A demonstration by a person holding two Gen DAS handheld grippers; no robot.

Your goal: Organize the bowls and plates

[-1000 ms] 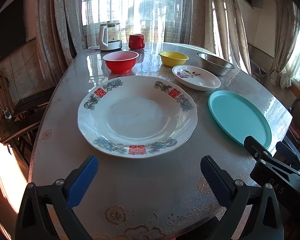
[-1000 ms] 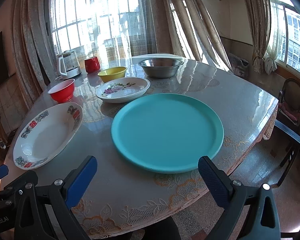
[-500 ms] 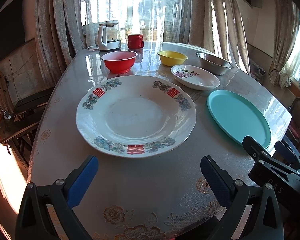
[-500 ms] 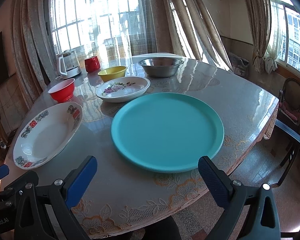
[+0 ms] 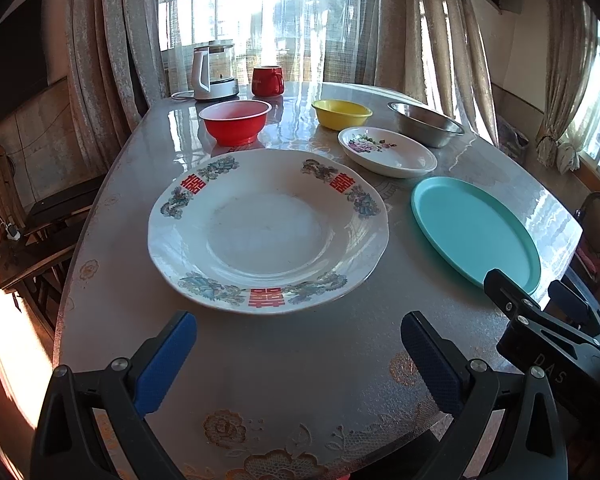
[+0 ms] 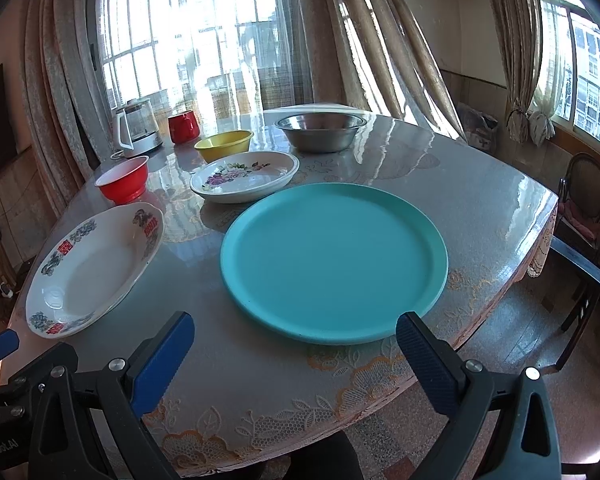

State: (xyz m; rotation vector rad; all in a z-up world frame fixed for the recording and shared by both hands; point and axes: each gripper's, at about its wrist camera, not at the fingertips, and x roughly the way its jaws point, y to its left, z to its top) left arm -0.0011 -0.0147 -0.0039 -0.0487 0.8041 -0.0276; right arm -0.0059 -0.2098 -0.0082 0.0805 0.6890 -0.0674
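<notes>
Nothing is being stacked yet: 3 plates and 3 bowls are lying separately across the table [image 5: 300, 360]; both the left gripper [image 5: 298, 342] and the right gripper [image 6: 294, 340] are hovering at its near edge, fingers apart and empty.

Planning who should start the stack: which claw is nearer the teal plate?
Right. The right claw sits open just short of the teal plate, facing its near rim. The left claw faces the big white plate, with the teal plate off to its right.

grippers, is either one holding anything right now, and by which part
Nothing is held. The left gripper has its jaws open short of the big white plate, and the right gripper has its jaws open short of the teal plate.
</notes>
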